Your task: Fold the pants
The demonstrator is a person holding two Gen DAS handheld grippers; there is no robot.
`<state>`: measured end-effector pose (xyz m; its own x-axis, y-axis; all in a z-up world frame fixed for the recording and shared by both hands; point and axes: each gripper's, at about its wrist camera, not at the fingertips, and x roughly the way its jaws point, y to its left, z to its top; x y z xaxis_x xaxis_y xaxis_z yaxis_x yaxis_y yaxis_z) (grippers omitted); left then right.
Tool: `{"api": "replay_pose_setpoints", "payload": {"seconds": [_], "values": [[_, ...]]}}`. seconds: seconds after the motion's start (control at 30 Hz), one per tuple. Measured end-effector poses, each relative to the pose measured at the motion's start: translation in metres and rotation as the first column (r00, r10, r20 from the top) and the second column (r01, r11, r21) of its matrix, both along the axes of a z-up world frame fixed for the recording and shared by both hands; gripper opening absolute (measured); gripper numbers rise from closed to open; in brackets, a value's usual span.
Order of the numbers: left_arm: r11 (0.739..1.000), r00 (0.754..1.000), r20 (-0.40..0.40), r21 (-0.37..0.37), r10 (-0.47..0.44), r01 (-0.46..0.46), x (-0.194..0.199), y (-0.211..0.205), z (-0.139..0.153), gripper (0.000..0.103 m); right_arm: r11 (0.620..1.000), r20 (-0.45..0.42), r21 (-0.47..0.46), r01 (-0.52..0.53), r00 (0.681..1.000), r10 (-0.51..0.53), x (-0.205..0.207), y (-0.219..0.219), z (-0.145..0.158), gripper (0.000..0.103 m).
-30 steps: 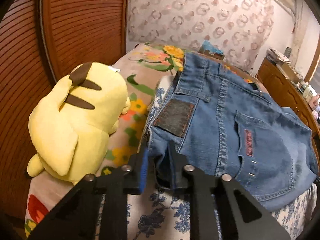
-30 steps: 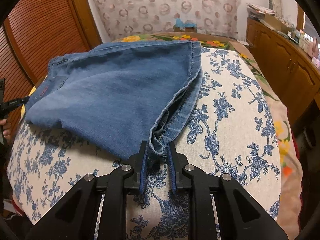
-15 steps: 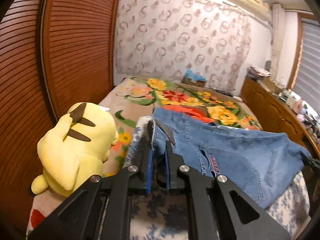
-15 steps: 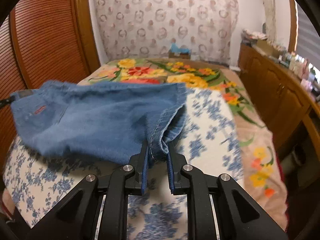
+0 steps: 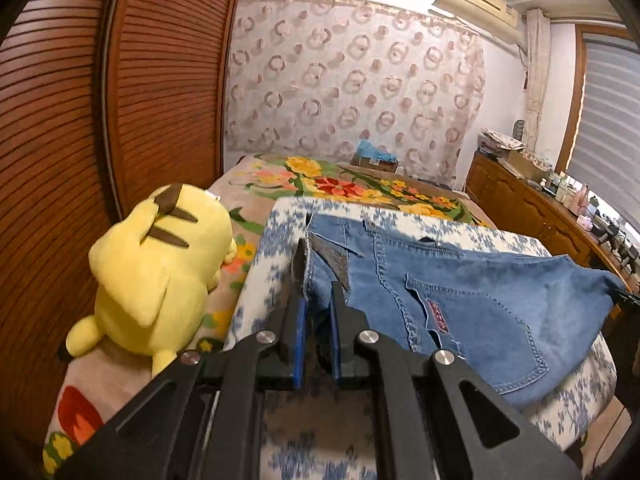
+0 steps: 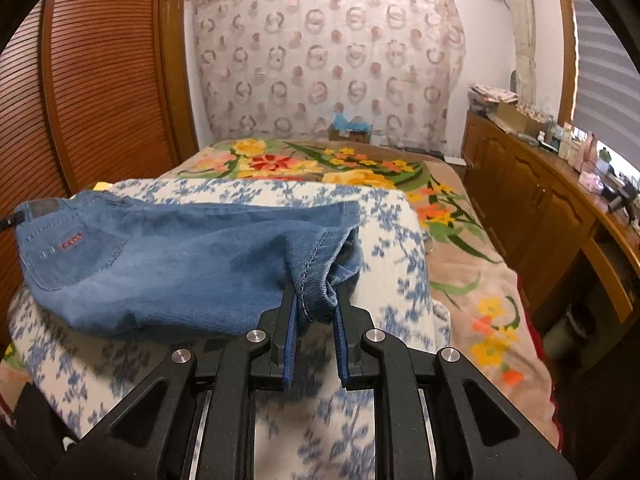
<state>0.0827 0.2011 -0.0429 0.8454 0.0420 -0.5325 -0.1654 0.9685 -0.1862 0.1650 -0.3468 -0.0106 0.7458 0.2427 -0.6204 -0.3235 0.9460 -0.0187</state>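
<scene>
Blue denim pants (image 5: 472, 308) hang stretched between both grippers above a blue-flowered white cover (image 5: 276, 236). My left gripper (image 5: 318, 280) is shut on the waistband corner by the dark leather patch (image 5: 332, 258). A back pocket with a red tag (image 5: 438, 316) faces the left wrist view. In the right wrist view the same pants (image 6: 172, 264) spread to the left, and my right gripper (image 6: 316, 296) is shut on the bunched hem end. The far right tip of the pants in the left wrist view meets the other gripper's dark tip (image 5: 628, 296).
A yellow plush toy (image 5: 160, 276) lies left of the cover on a floral blanket (image 6: 460, 236). Slatted wooden doors (image 5: 100, 120) line the left side. A wooden cabinet (image 6: 536, 208) with small items runs along the right. A curtain (image 6: 328, 60) hangs behind the bed.
Both grippers have risen and pulled back with the pants in them. The denim has come up off the cover and now hangs taut between them; more of the room shows.
</scene>
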Motion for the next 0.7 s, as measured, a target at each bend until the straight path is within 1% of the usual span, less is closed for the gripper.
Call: {"api": "replay_pose_setpoints", "payload": {"seconds": [0.03,0.1,0.23,0.3,0.37,0.43,0.57,0.63,0.7], "values": [[1.000,1.000,0.002,-0.011,-0.001,0.001,-0.008,-0.002,0.000,0.008,1.000,-0.005,0.005,0.004,1.000,-0.004,-0.005,-0.001,-0.002,0.013],[1.000,1.000,0.018,-0.009,-0.002,0.002,-0.020,-0.002,0.004,0.008,1.000,-0.010,0.008,0.003,1.000,-0.003,-0.017,-0.003,-0.003,0.013],[1.000,0.999,0.046,-0.006,-0.003,0.004,-0.045,-0.006,0.012,0.008,1.000,0.013,0.014,0.000,1.000,0.000,-0.045,-0.008,0.003,0.013],[1.000,0.999,0.037,-0.007,-0.004,0.005,-0.053,-0.009,0.010,0.008,1.000,0.017,0.030,0.001,1.000,-0.002,-0.057,-0.012,0.007,0.013],[1.000,1.000,0.006,0.018,-0.015,0.015,-0.059,-0.015,0.001,0.008,0.998,0.006,0.057,0.006,1.000,-0.006,-0.067,-0.016,0.009,0.013],[1.000,0.999,-0.028,0.014,-0.018,0.018,-0.062,-0.015,-0.013,0.008,0.999,0.001,0.054,-0.005,1.000,0.005,-0.075,-0.015,0.006,0.013],[1.000,0.997,-0.080,0.014,0.001,0.000,-0.064,-0.013,-0.033,0.009,1.000,-0.032,0.023,0.001,0.999,0.000,-0.078,-0.014,-0.016,0.013],[1.000,0.994,-0.108,0.012,0.006,-0.005,-0.064,-0.012,-0.039,0.011,0.999,-0.060,0.037,0.016,0.998,-0.014,-0.075,-0.019,-0.026,0.014],[1.000,0.992,-0.126,0.013,0.001,0.001,-0.065,-0.012,-0.042,0.013,0.997,-0.092,0.070,0.029,0.995,-0.023,-0.074,-0.026,-0.036,0.014]]}}
